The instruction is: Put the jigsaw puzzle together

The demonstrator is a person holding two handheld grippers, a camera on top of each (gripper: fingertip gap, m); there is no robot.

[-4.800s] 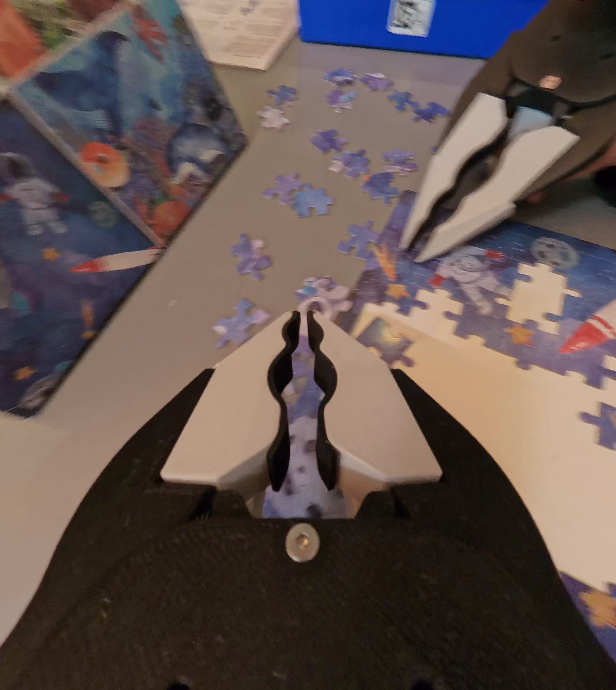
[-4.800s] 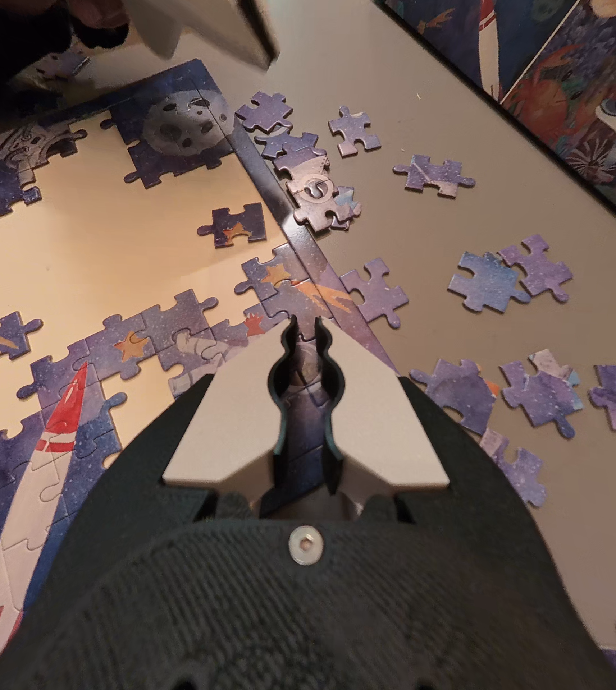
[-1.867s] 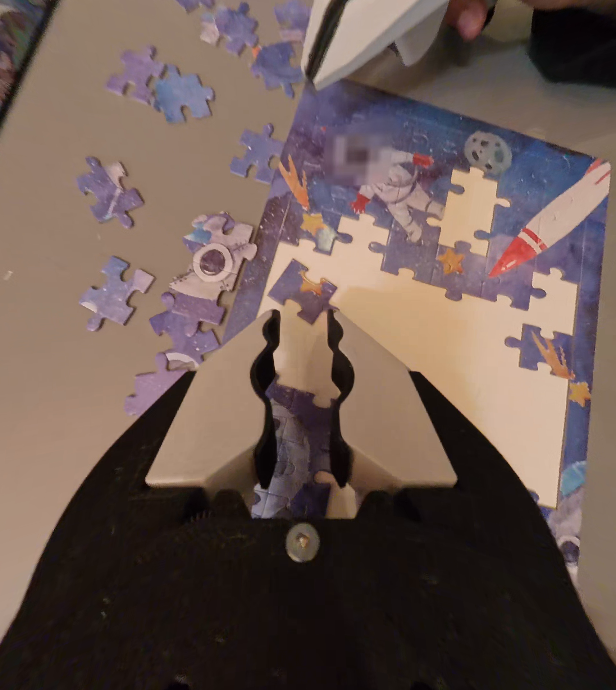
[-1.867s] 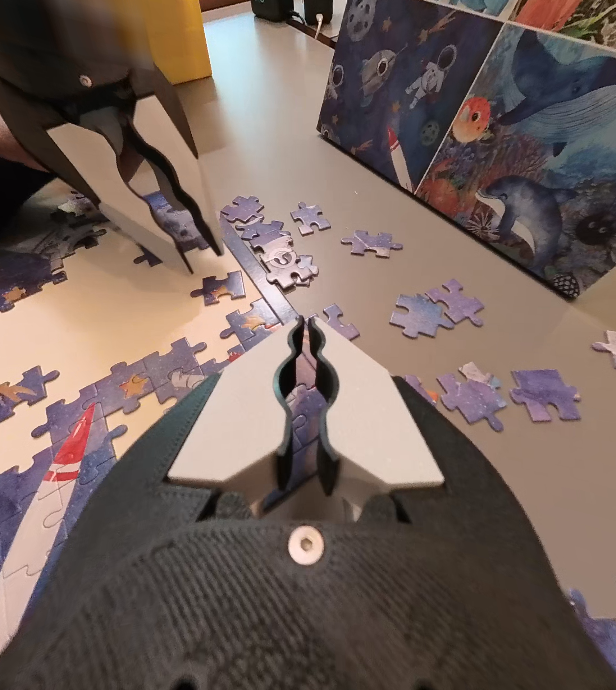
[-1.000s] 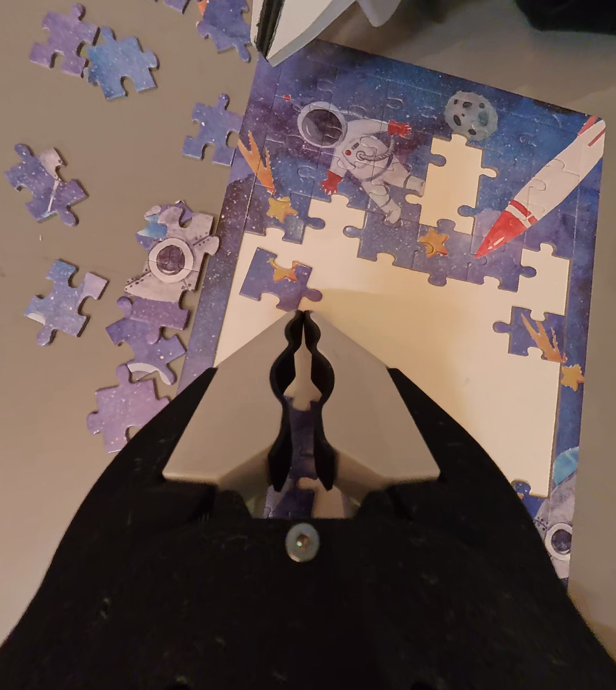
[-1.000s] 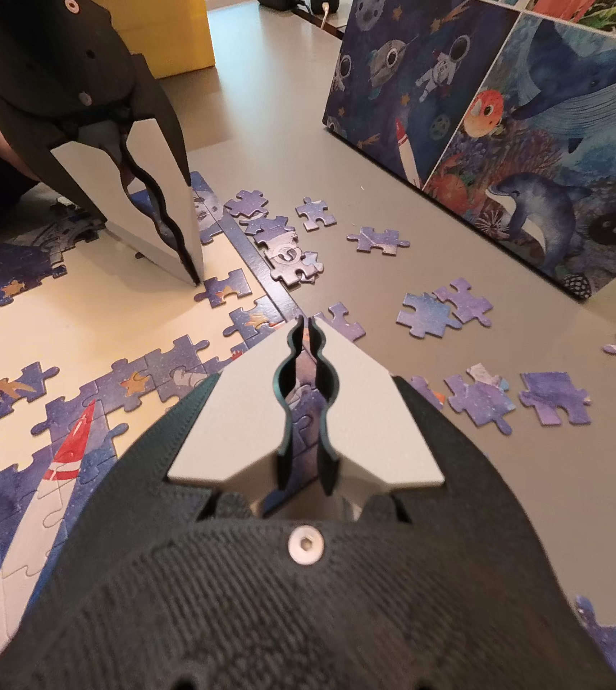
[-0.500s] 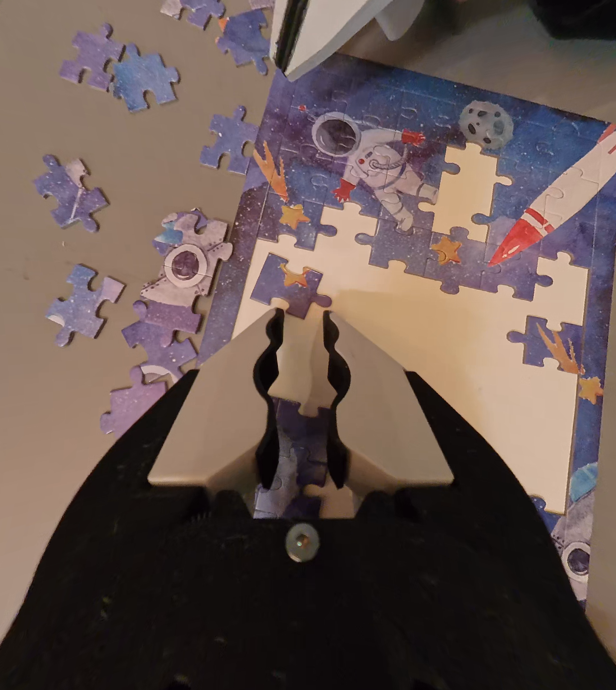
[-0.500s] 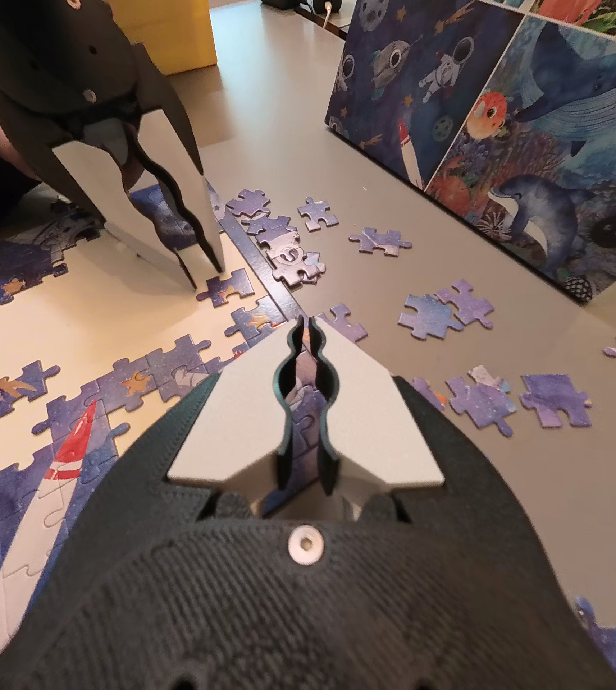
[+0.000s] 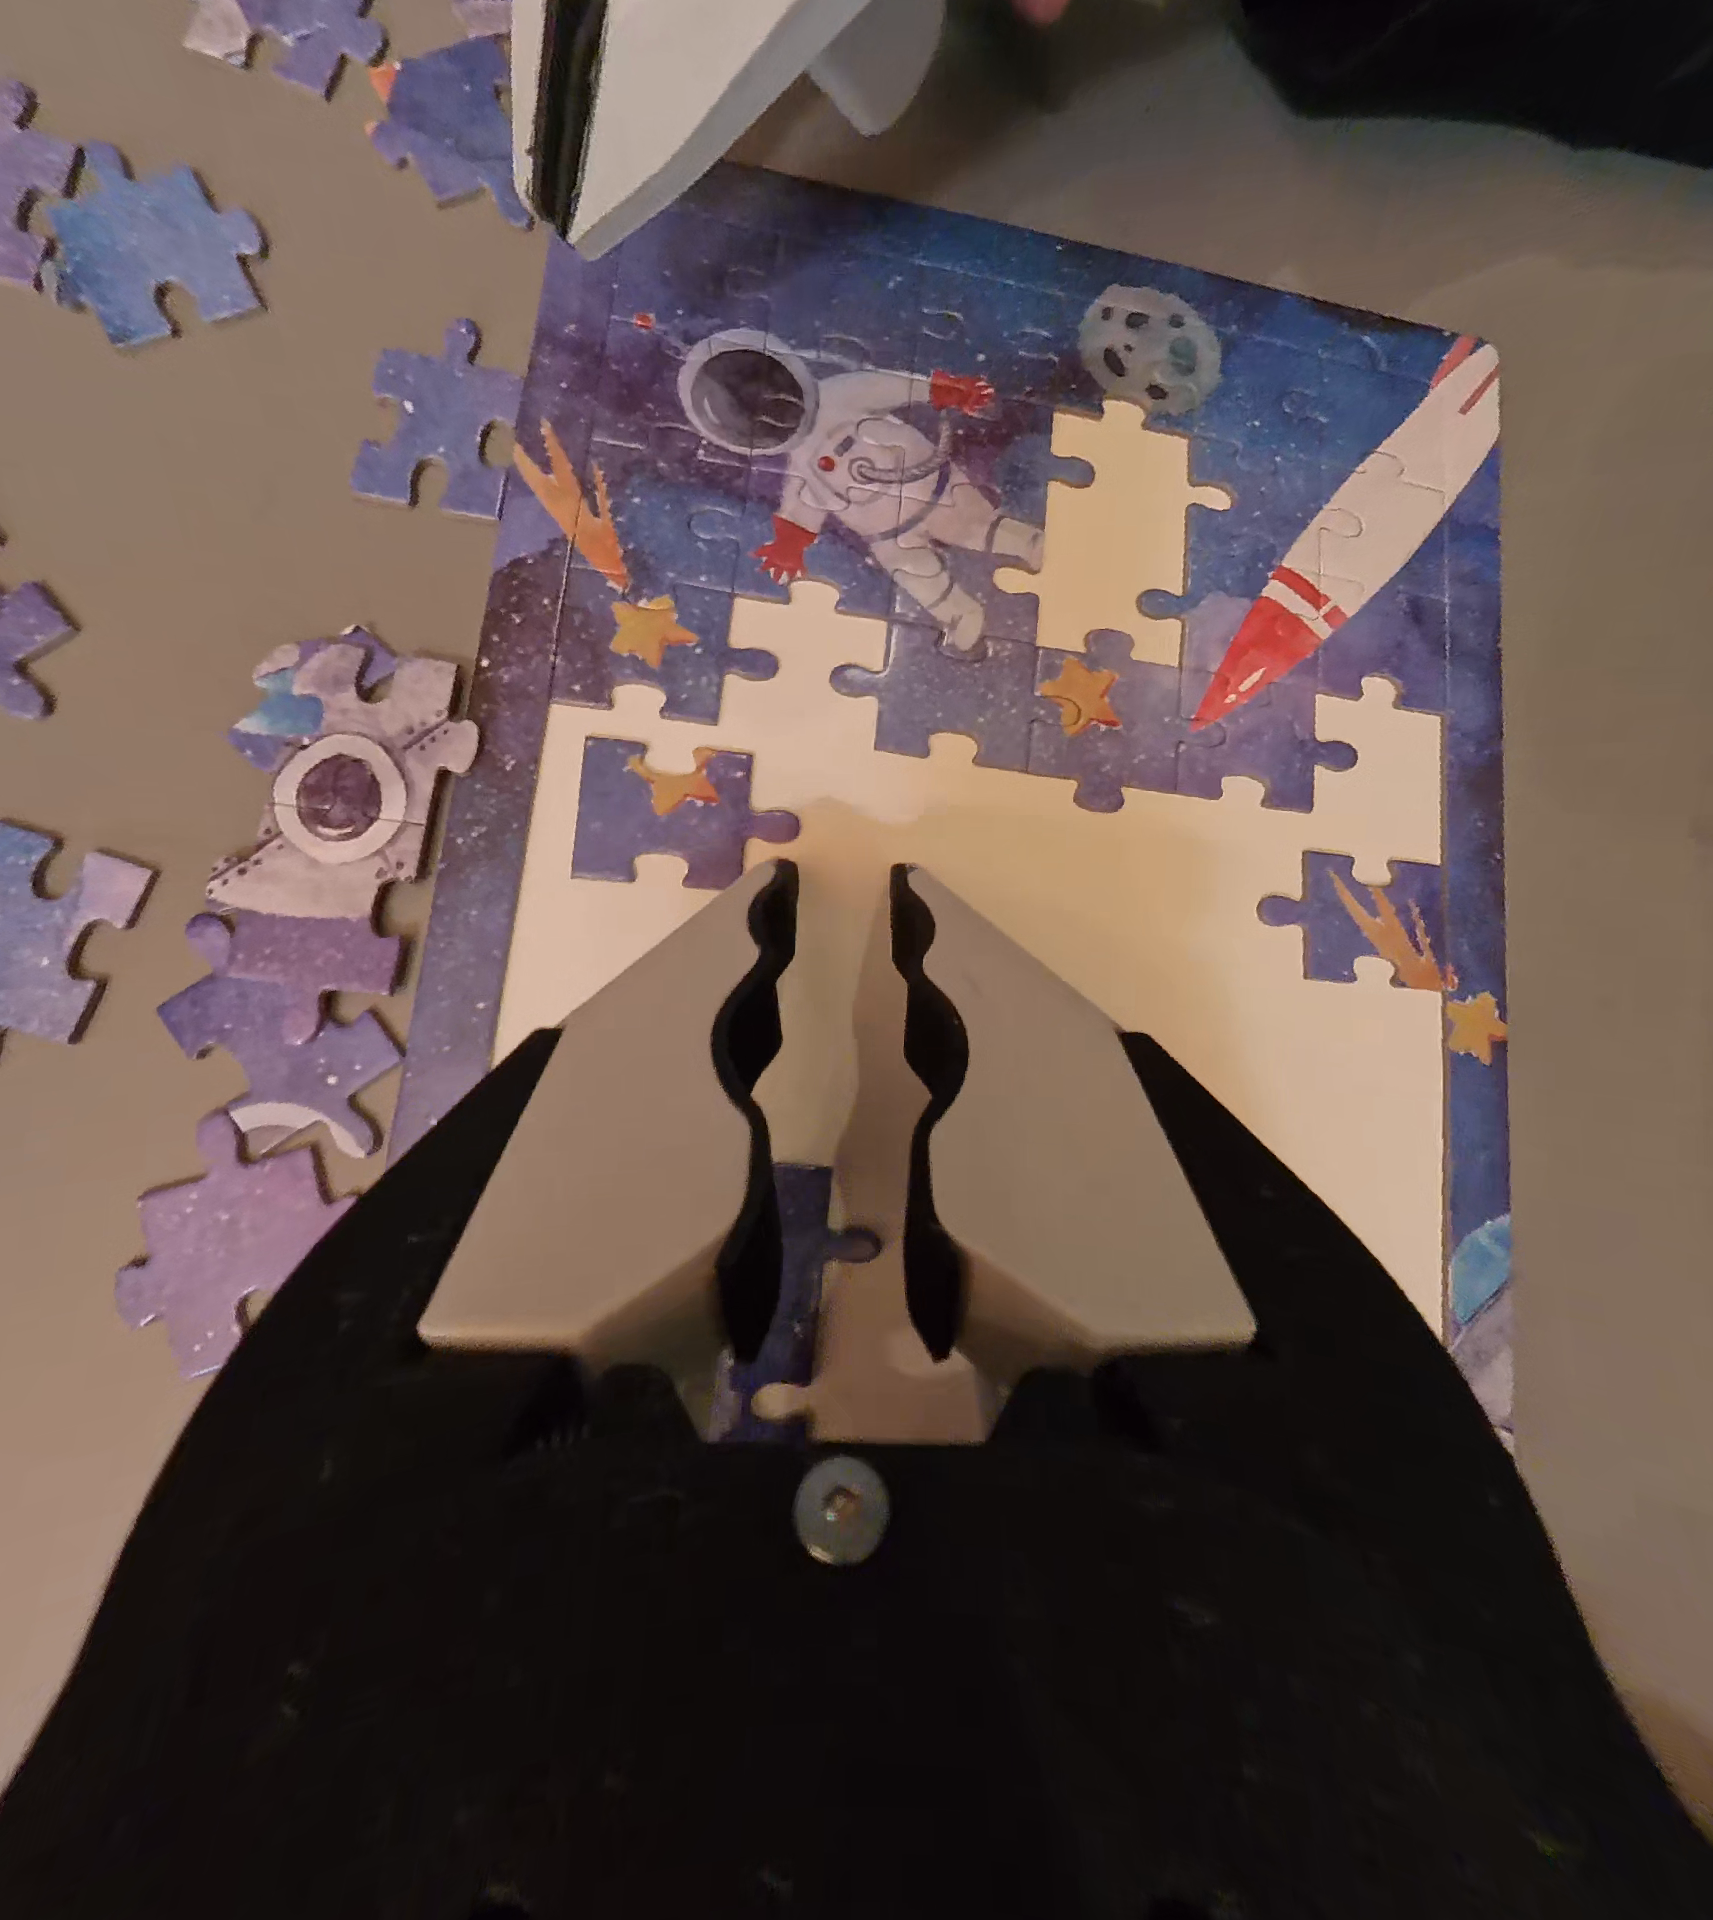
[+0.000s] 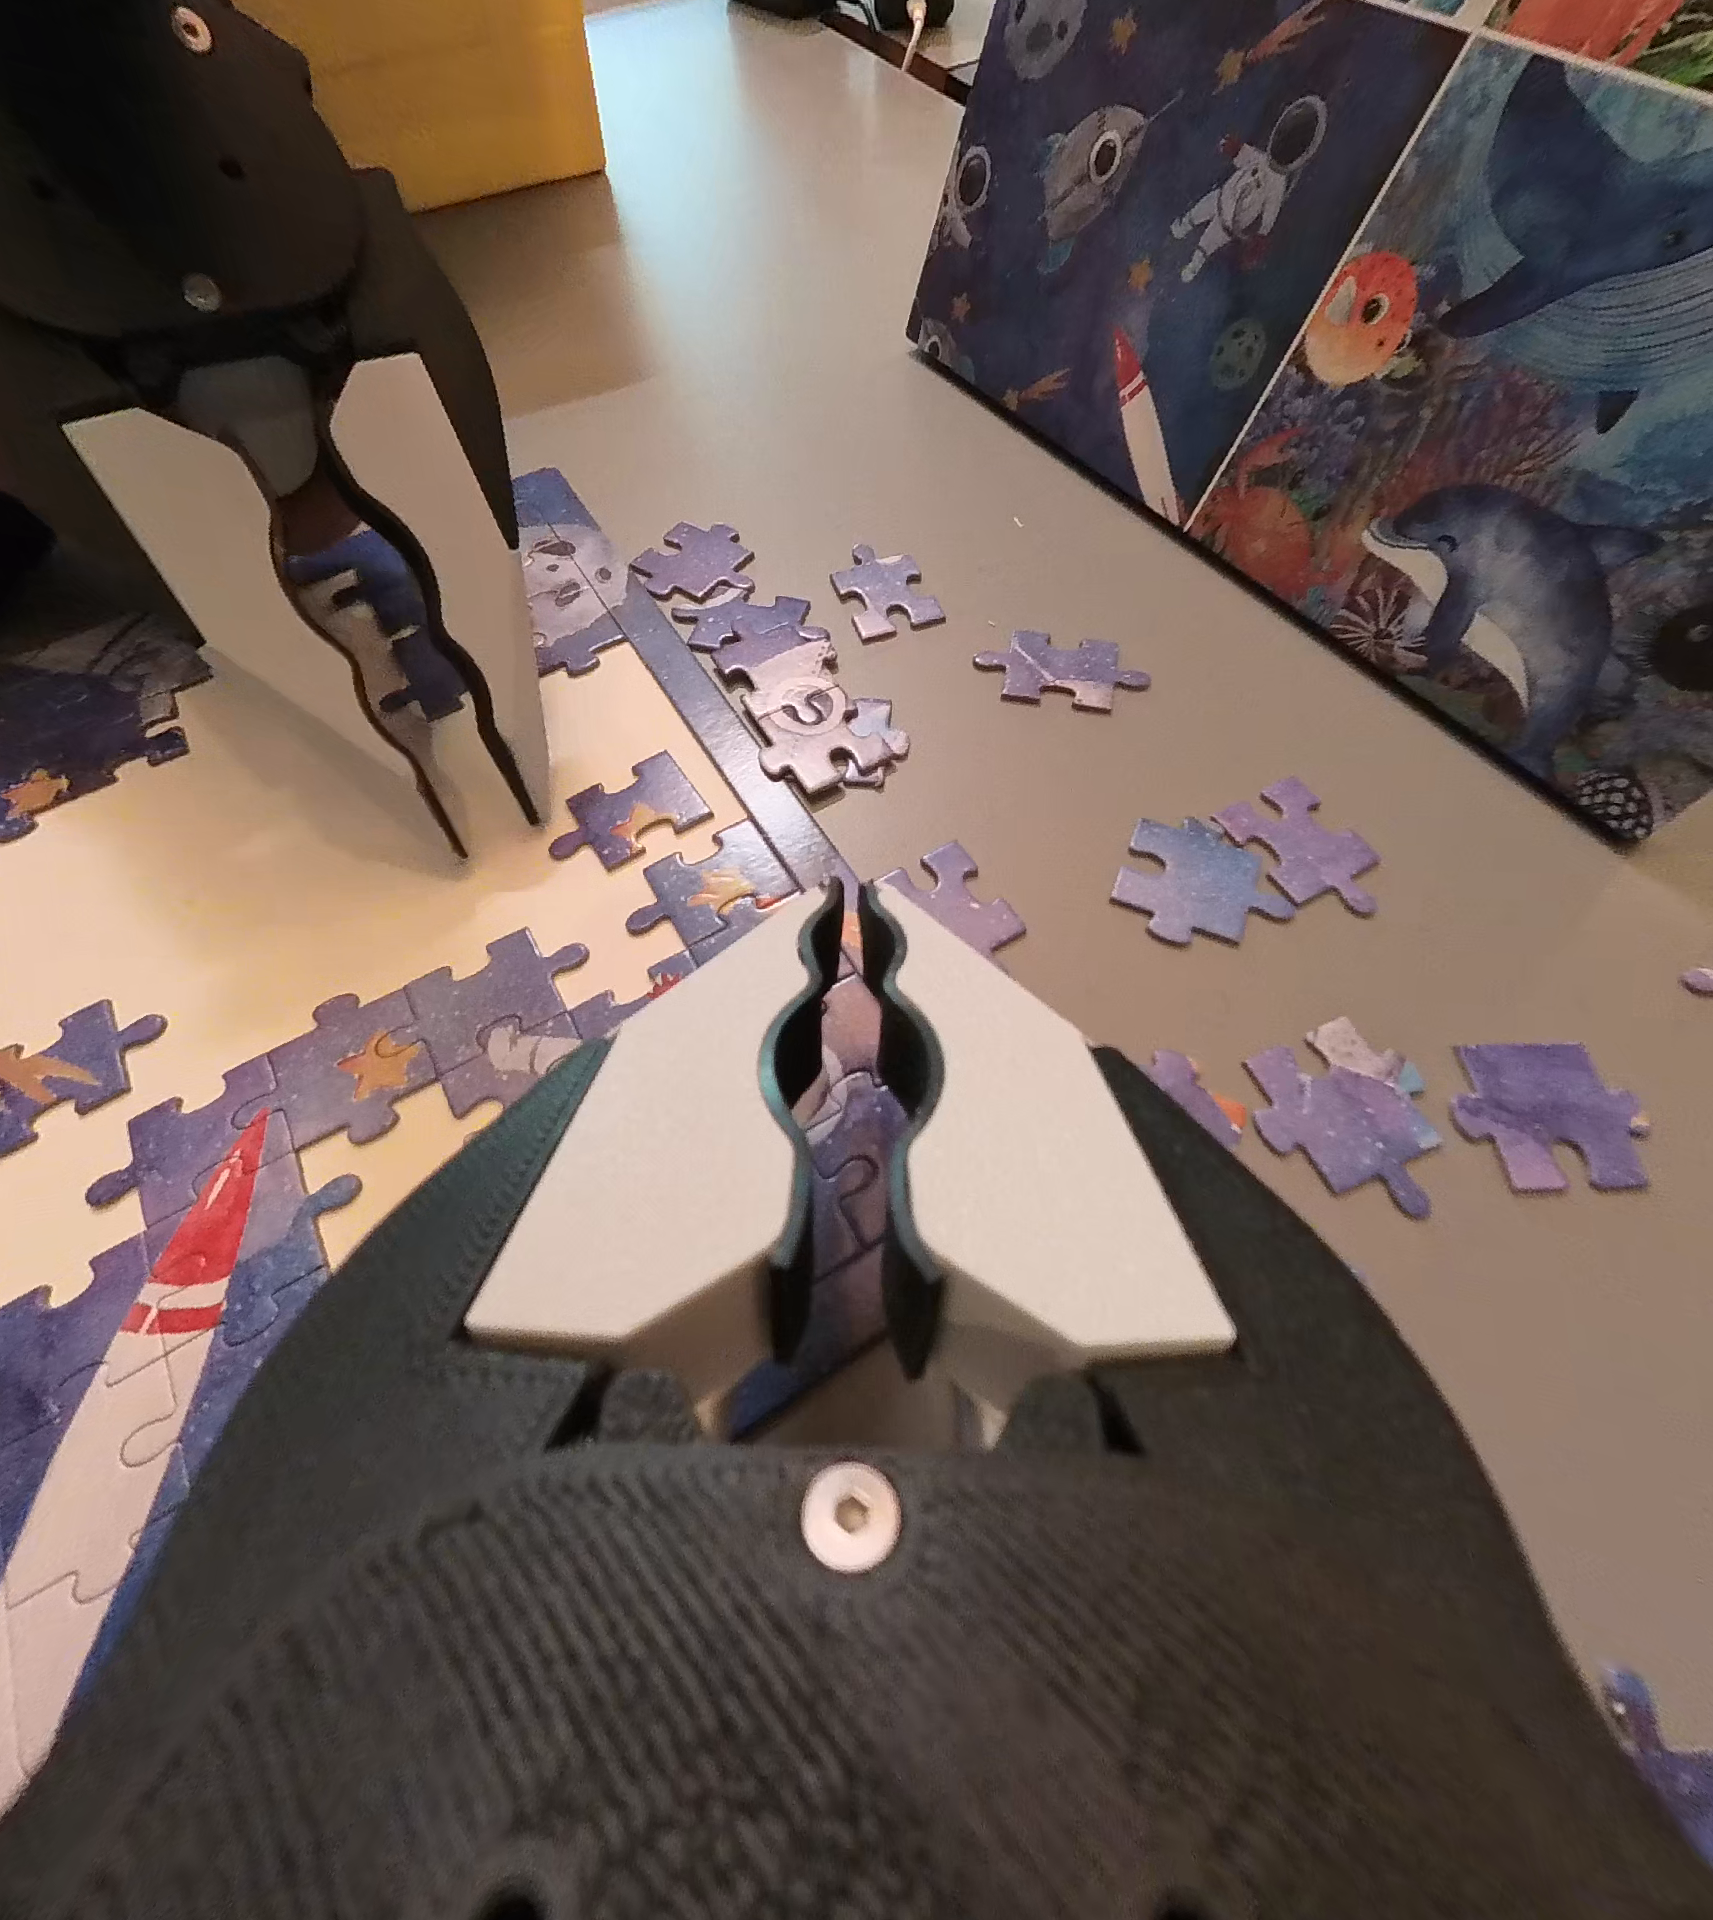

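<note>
Cardboard puzzle tray (image 9: 457, 935): flat on grey worktop (image 9: 156, 520) — partly filled.
Left claw (image 9: 839, 871): parted, bare, just beside star piece (image 9: 665, 805).
Right claw (image 10: 850, 896): clenched at tray's edge — loose pieces (image 10: 1236, 862) nearby.

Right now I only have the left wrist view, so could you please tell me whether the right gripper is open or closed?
Observer: The right gripper is closed, with its fingertips together above the puzzle's blue frame.
Operator: Thank you. Is anything standing past the loose pieces on that side?
Observer: Yes, a big picture box stands upright on the table beyond the loose pieces.
</note>
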